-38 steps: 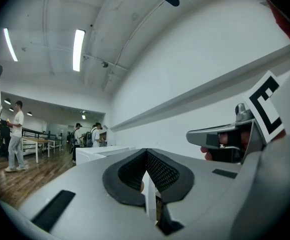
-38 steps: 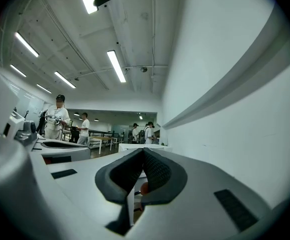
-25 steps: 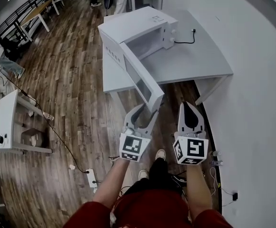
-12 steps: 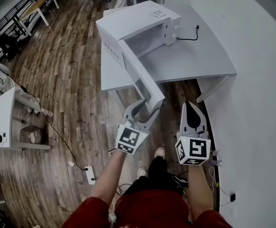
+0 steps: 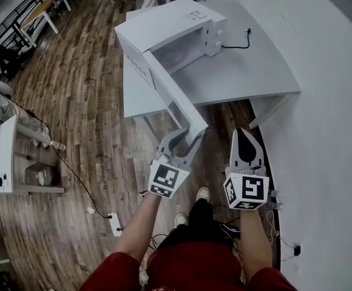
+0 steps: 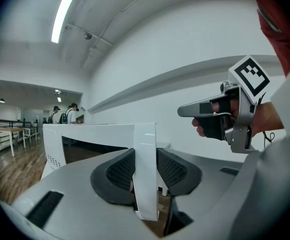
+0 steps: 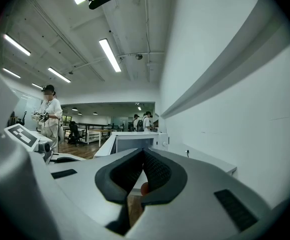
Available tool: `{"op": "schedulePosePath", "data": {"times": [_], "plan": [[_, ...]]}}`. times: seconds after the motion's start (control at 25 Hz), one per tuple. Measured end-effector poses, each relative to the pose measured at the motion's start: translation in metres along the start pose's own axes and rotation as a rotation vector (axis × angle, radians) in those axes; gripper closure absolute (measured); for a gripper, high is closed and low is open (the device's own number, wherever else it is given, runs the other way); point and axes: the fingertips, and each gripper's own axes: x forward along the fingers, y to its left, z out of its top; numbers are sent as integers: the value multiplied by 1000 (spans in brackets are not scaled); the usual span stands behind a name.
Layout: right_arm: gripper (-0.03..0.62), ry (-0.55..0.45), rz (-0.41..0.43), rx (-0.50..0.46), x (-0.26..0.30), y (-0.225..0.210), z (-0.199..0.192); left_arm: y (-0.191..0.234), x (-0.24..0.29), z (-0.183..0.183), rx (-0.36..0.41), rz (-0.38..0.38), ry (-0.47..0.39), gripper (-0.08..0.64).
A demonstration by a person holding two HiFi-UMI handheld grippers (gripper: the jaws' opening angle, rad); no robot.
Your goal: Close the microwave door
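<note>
A white microwave [image 5: 164, 26] stands on a white table [image 5: 255, 71], and its door [image 5: 176, 102] hangs open towards me. My left gripper [image 5: 183, 139] straddles the door's free edge. In the left gripper view its jaws are closing, with the white door edge [image 6: 146, 149] between the dark pads [image 6: 120, 171], which lie against both faces. My right gripper [image 5: 245, 137] hovers beside it, right of the door, shut and holding nothing. It also shows in the left gripper view as the right gripper [image 6: 182, 110]. In the right gripper view the microwave [image 7: 132, 141] lies straight ahead.
A black power cable [image 5: 236, 44] trails over the table behind the microwave. A pale wall [image 5: 334, 132] runs close along the right. On the wooden floor are a small white side table [image 5: 0, 156] and a power strip [image 5: 114, 224]. People stand far back in the room.
My left gripper has gone forward from just below the door's corner until its jaws sit around the door's edge. The right gripper moved forward alongside it, still shut.
</note>
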Motion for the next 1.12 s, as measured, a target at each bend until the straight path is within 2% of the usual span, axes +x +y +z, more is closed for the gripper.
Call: {"op": "schedulePosePath", "data": {"times": [0.4, 0.84, 1.12], "plan": [[566, 2, -34, 17, 13, -36, -7, -8, 38, 2, -4, 41, 13, 407], [566, -6, -50, 30, 44, -118, -7, -11, 120, 12, -48, 209, 20, 408], [566, -17, -19, 30, 64, -157, -9, -6, 160, 17, -68, 329, 25, 410]]}}
